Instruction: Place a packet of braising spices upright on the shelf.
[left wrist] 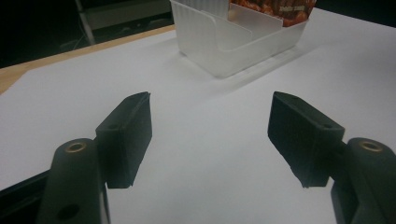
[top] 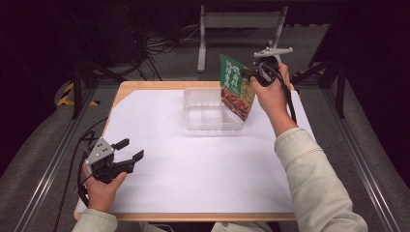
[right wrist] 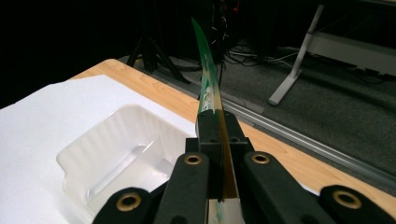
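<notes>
Right gripper (top: 251, 72): jaws clamped on snack pouch (top: 235, 87), held tilted, bottom corner inside tray
Left gripper (top: 130, 150): jaws wide apart, holding nothing, low over white sheet (top: 193, 164)
Counts: one white sheet, one clear divided tray (top: 210, 110), one snack pouch

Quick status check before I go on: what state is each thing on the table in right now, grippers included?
Snack pouch: upright, lifted, lower edge at the tray's right end, pinched at its edge.
Clear plastic tray: upright on the white sheet, divided compartments, no items seen inside.
Right gripper: shut on the snack pouch.
Left gripper: open, nothing between its jaws, above the sheet.
</notes>
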